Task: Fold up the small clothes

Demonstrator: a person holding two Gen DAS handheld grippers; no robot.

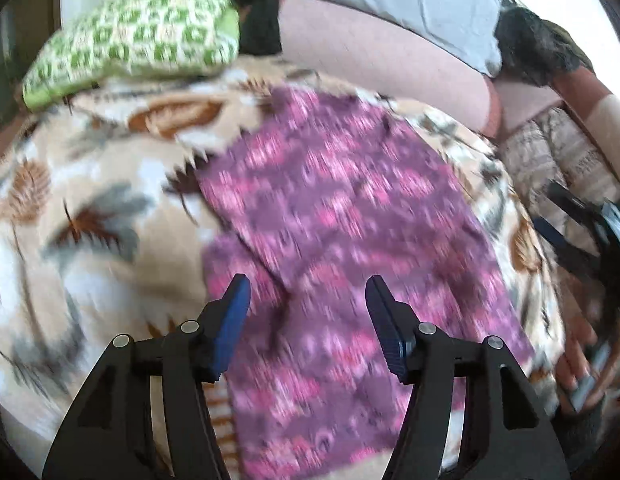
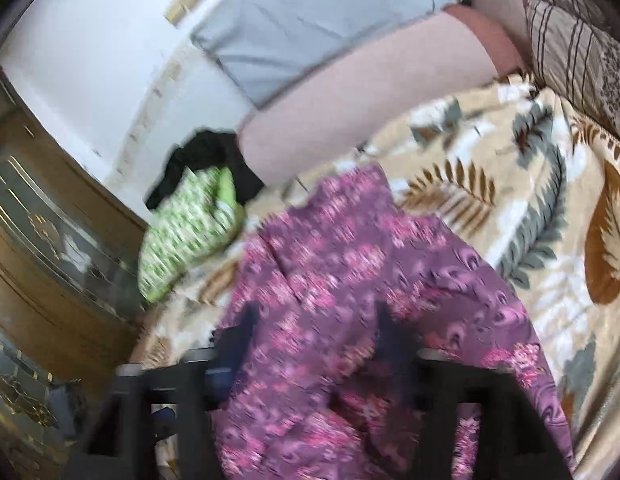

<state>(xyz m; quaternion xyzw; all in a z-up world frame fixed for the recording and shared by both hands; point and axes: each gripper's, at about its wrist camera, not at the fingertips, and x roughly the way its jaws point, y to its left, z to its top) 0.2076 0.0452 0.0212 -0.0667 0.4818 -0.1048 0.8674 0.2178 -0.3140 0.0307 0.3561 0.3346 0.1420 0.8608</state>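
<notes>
purple-and-pink floral cloth garment (image 1: 342, 216): spread on leaf-print blanket (image 1: 90, 208), centre, seemingly not yet folded. green-and-white patterned folded cloth (image 1: 138, 36): far left, done. left gripper (image 1: 306, 296) jaws apart; right gripper (image 2: 314, 320) jaws apart, blurred.

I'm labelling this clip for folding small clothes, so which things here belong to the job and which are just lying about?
Part of the job:
- purple and pink patterned cloth, spread on the bed
- left gripper, open above it
- right gripper, open, cloth between its fingers

Lying about:
- green and white patterned fabric bundle
- black garment behind it
- beige leaf-print blanket underneath
- striped cushion
</notes>
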